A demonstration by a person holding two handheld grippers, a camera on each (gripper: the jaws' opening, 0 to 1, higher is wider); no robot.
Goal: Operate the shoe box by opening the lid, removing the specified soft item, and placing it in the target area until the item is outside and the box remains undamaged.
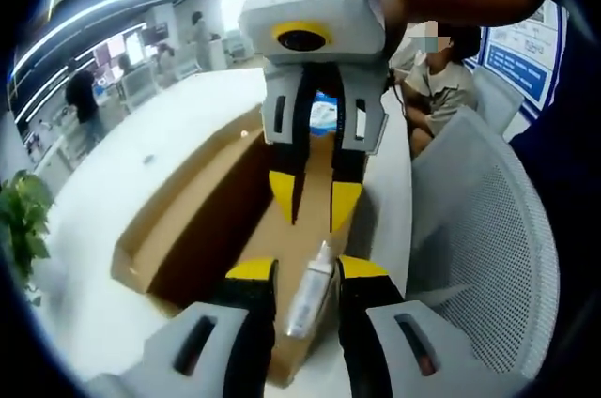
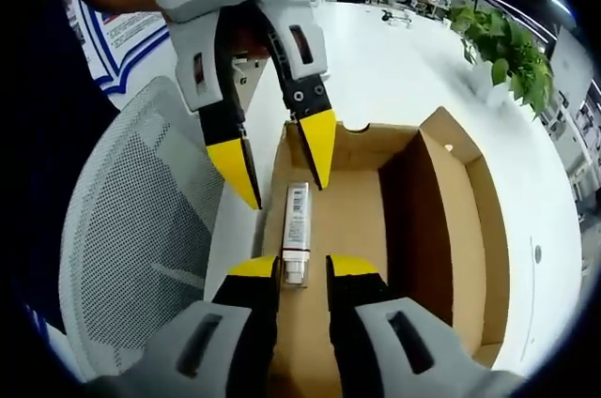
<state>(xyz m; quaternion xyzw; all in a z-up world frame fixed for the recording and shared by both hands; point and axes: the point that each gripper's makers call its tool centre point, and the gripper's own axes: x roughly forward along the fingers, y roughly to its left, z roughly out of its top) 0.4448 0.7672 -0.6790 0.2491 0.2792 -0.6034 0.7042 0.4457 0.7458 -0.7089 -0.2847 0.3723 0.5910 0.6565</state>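
An open shoe box (image 2: 441, 220) of plain brown corrugated cardboard sits on a smooth white table (image 2: 404, 69), with a small white tube (image 2: 296, 229) bearing a barcode label lying flat on the box beside the well. The right gripper (image 2: 302, 268) has its yellow-tipped jaws slightly parted around the tube's capped end, though actual contact cannot be confirmed, while the left gripper (image 1: 305, 271) frames the tube's other end (image 1: 310, 295) equally closely. A white mesh chair (image 2: 141, 229), finely perforated and curved, stands just beside the box.
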